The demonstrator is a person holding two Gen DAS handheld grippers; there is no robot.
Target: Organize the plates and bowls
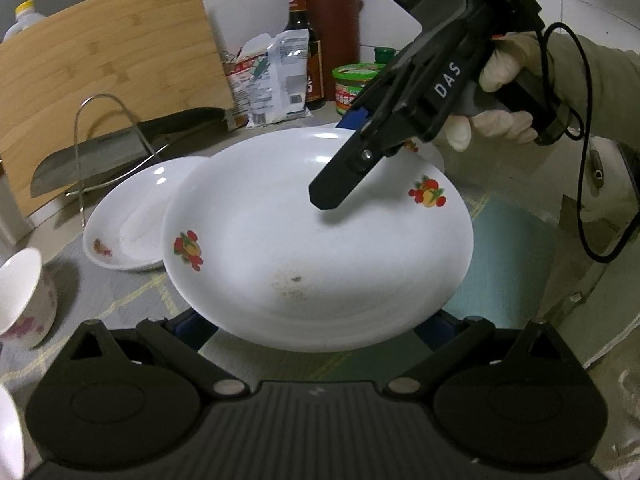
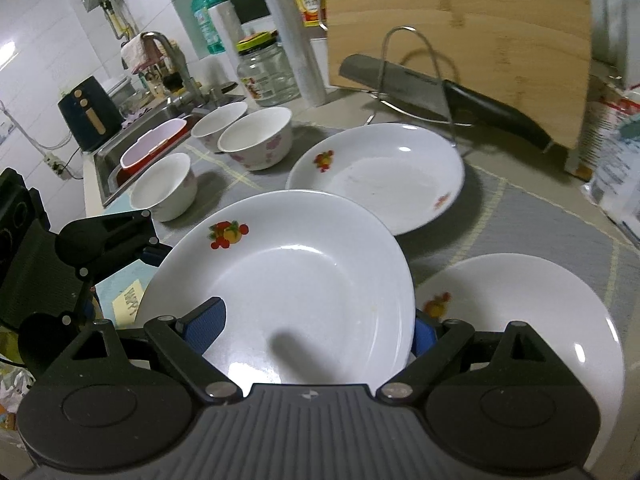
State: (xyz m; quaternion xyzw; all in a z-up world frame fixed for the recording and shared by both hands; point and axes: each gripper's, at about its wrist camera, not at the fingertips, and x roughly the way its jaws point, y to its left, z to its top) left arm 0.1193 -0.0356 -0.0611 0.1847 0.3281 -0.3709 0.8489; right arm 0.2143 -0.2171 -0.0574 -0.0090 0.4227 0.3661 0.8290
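Note:
A white plate with fruit prints is held above the mat between both grippers. My right gripper is shut on its rim, one finger over the plate, one under. My left gripper grips the opposite rim; its blue pads sit mostly under the plate. A second plate lies on the mat beyond. A third plate lies to the right. Three white floral bowls stand at the back left; one shows in the left wrist view.
A bamboo cutting board leans behind a wire rack holding a cleaver. Bottles, jars and bags stand against the wall. A sink with a red tub is at the left.

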